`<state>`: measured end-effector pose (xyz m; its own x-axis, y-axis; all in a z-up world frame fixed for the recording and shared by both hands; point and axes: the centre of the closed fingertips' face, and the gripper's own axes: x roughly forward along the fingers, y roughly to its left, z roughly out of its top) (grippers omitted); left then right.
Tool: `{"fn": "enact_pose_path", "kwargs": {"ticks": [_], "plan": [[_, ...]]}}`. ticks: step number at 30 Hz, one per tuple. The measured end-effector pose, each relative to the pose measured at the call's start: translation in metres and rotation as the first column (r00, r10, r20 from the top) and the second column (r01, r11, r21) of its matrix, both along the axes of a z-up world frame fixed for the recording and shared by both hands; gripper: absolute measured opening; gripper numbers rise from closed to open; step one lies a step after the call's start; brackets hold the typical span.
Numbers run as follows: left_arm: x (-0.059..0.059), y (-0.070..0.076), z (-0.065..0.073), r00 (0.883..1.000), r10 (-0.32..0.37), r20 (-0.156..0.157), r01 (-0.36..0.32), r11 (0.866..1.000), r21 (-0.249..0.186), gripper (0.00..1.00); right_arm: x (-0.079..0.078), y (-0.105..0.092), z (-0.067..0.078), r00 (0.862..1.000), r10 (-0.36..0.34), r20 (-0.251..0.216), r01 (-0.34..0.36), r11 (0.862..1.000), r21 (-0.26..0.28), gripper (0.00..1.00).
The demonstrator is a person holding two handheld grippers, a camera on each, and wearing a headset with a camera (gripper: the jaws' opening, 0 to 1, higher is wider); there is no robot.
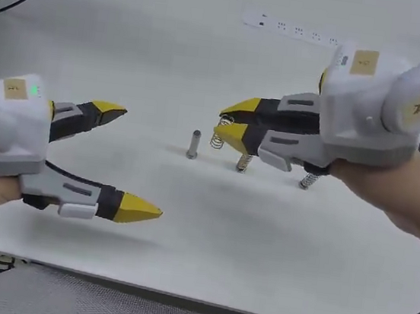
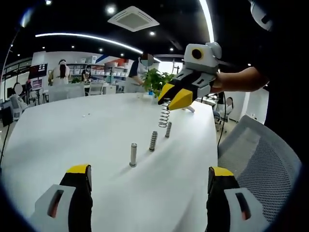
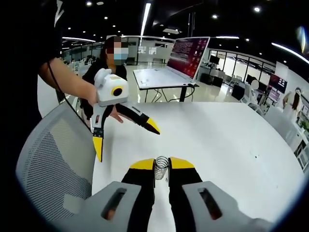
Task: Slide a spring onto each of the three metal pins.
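Currently held spring (image 3: 161, 166): clamped by its upper coils between the yellow fingertips of the right gripper (image 1: 229, 123), which are closed on it. The rest of the coil hangs free below the tips.
Spring axis: close to upright with a slight lean, its open lower end pointing down at the table (image 1: 259, 255).
Bare pin (image 1: 194, 143): stands upright on the table, just ahead of the right fingertips and lower than them. It is near the spring's lower end but not touching it.
Offset to close: in the head view the spring's lower end sits above the pin's top and a little to one side. The next move probably calls for a short shift forward past the tips and then a straight descent along the pin.
Axes: spring and pin are nearly parallel, so the slight lean likely needs straightening before the coil mouth meets the pin top.
Loaded pins (image 1: 244, 163): two more pins, each already wearing a spring, stand beneath the right gripper's fingers and body, in a row with the bare one.
Left gripper (image 1: 137, 160): fingers wide apart and holding nothing. The bare pin lies ahead of them, well apart.
Nearer gripper: the right one, by a clear margin.
Progress: two of three pins appear done.
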<state>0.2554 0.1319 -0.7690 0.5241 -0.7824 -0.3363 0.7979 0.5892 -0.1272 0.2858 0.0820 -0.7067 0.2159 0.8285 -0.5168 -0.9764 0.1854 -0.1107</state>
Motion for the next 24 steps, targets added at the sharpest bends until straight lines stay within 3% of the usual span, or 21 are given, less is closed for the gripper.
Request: {"fn": "enact_pose_path", "kwargs": {"ticks": [11,24], "plan": [[0.000,0.000,-0.001,1.000,0.017,-0.010,-0.017,1.000,-0.013,0.98,0.023,0.012,-0.007,0.999,-0.038,-0.035,0.038,0.999,-0.003,0.07],[-0.001,0.004,-0.004,0.999,0.029,-0.020,-0.029,0.999,-0.018,0.98,0.033,0.019,-0.016,0.997,-0.050,-0.052,0.050,0.999,-0.012,0.07]]}}
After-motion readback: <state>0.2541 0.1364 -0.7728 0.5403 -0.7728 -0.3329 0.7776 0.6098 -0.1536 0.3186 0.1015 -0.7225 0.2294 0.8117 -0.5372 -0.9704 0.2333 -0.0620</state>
